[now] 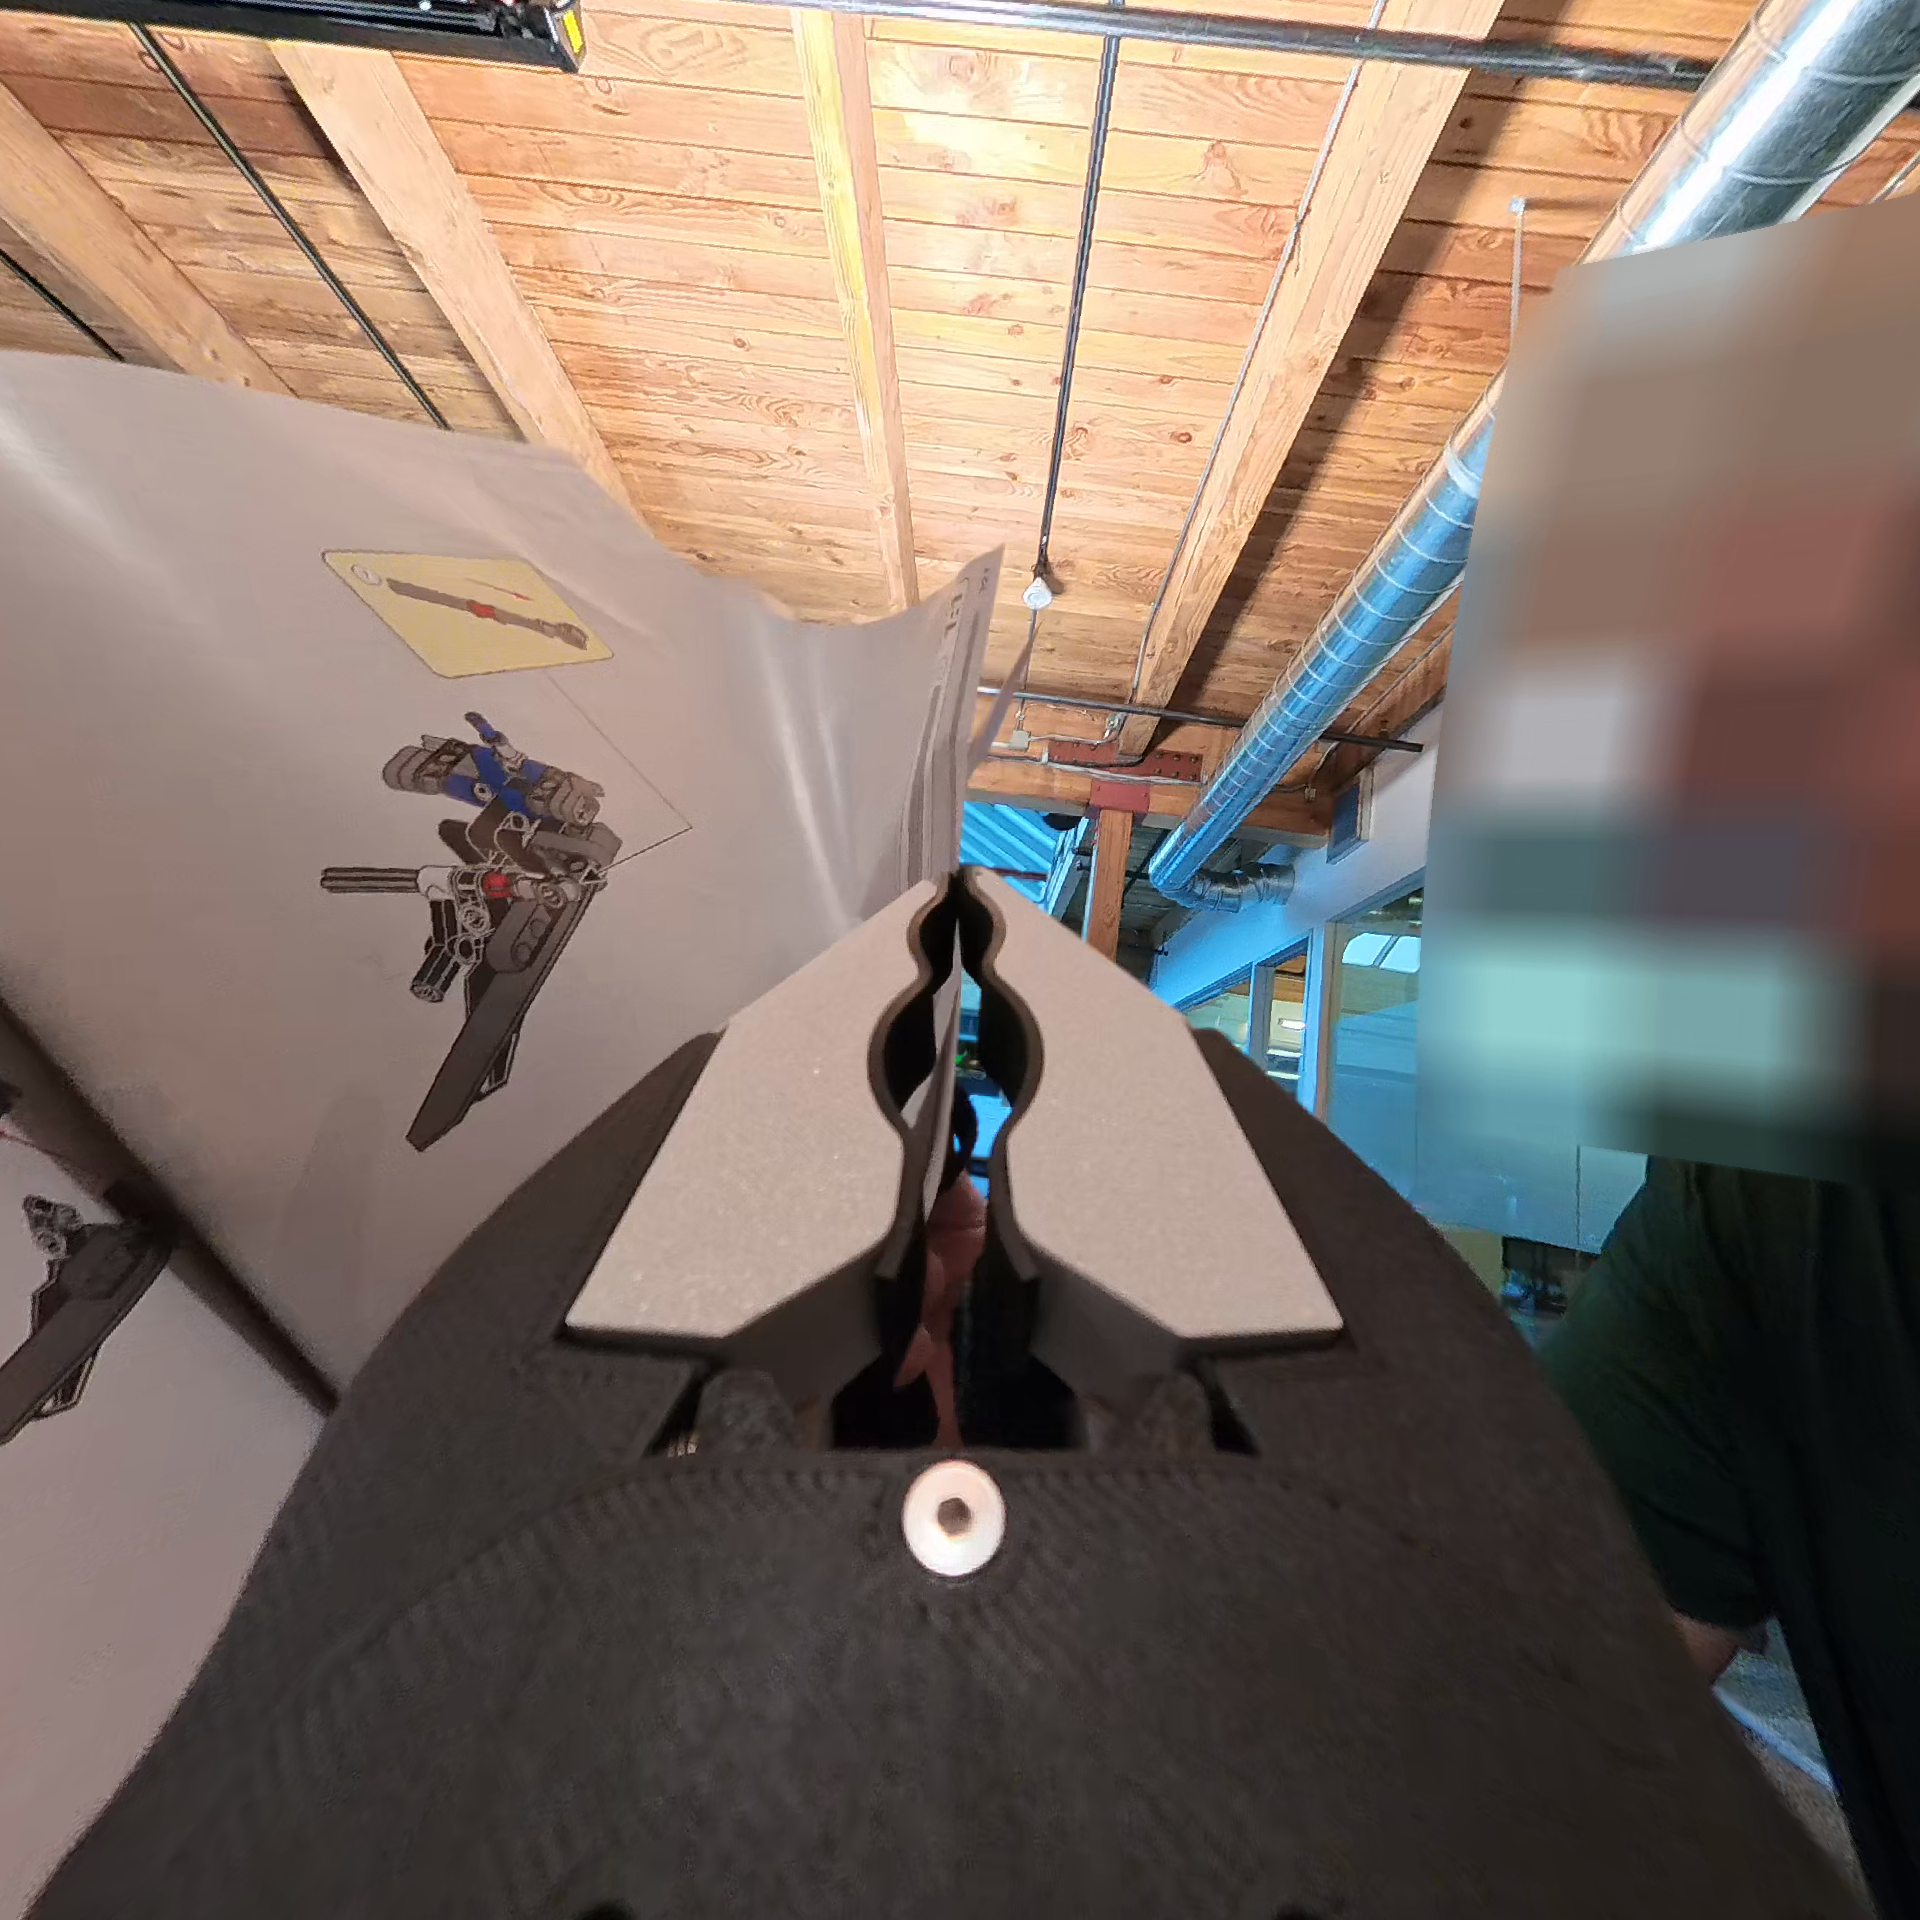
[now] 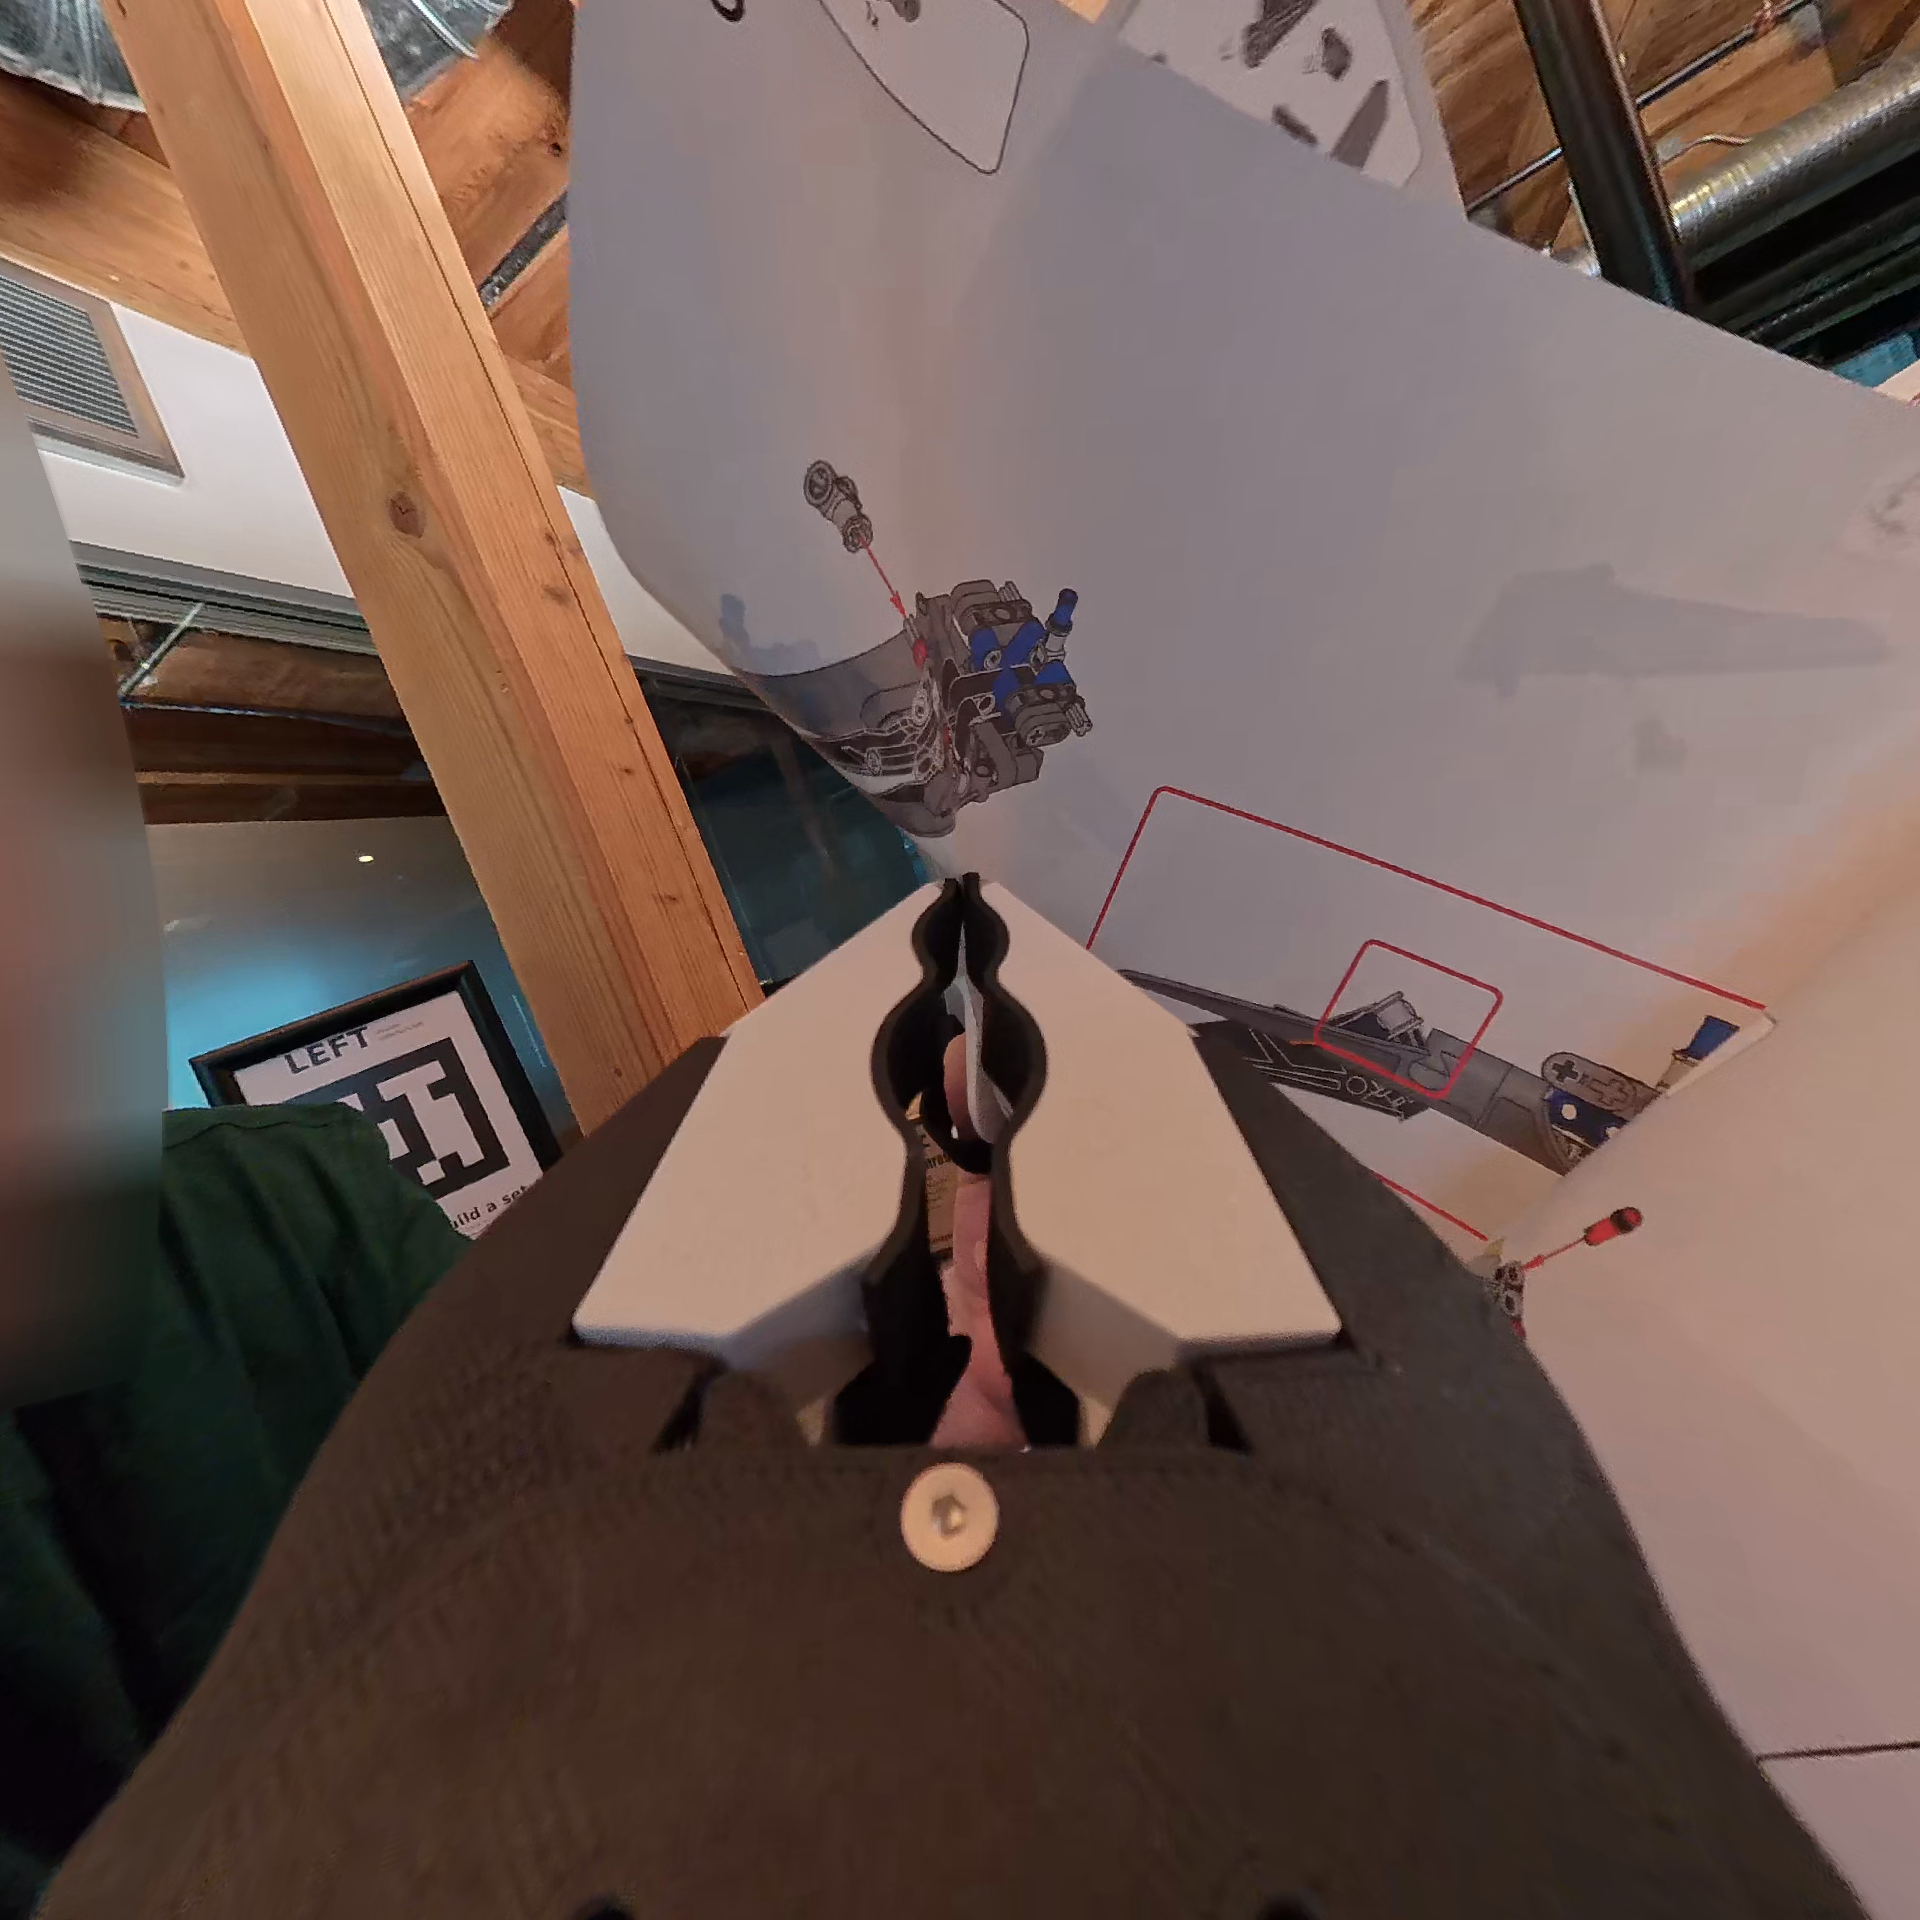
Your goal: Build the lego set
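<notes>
Both grippers point upward and hold the lego instruction booklet in the air. In the left wrist view my left gripper (image 1: pixel 961 883) is shut on the edge of a booklet page (image 1: pixel 312 644), which spreads to the left with printed model drawings. In the right wrist view my right gripper (image 2: pixel 961 885) is shut on a booklet page (image 2: pixel 1247 468) that curves up and to the right, also printed with model drawings. No lego pieces are in view in either frame.
A wooden plank ceiling (image 1: pixel 1039 260) with beams and a silver duct (image 1: pixel 1351 644) is above. A person in a dark green shirt (image 1: pixel 1766 1403) stands close on the right. A wooden post (image 2: pixel 416 520) and a framed sign (image 2: pixel 395 1091) show in the right wrist view. My hands' fingertips stand some 6 centimeters from each other.
</notes>
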The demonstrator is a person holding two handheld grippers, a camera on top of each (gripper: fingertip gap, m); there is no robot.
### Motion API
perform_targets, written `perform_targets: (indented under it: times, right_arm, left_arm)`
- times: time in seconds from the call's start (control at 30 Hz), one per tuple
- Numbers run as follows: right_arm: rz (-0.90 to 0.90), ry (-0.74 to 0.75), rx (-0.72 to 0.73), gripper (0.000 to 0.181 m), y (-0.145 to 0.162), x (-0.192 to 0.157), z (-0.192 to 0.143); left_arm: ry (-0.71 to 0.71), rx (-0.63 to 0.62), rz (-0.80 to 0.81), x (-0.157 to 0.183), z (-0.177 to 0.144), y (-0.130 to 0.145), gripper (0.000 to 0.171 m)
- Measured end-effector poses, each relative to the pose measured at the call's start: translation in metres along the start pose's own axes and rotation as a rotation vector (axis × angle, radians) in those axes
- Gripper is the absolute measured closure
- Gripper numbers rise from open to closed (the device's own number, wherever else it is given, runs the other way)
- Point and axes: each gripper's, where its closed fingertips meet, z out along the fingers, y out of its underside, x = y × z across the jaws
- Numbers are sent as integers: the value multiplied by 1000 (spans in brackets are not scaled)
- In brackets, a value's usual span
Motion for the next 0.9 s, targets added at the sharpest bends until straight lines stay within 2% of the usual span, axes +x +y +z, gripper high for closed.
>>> perform_targets:
  times: [0.07,0.2,0.3,0.57,0.67,0.77,0.9]
  right_arm:
    - [1,-5,16,181,-2,-1,-4]
    - [-4,15,28,181,-6,0,-15]
    - [-14,88,42,181,-11,2,-29]
    - [-124,414,90,177,-33,9,-98]
    - [-129,468,88,175,-34,9,-116]
    - [-96,483,45,155,-24,10,-117]
    - [-56,467,-3,144,-8,16,-103]
  left_arm:
    - [6,43,-11,1,-5,-8,171]
    - [-44,32,29,0,-9,-13,171]
    - [-118,37,61,1,-21,-22,171]
    - [-465,-23,201,-1,-94,-40,171]
    - [-517,-18,210,0,-113,-40,171]
    - [-564,-10,222,0,-126,-45,162]
    - [-649,-51,218,-10,-136,-48,153]
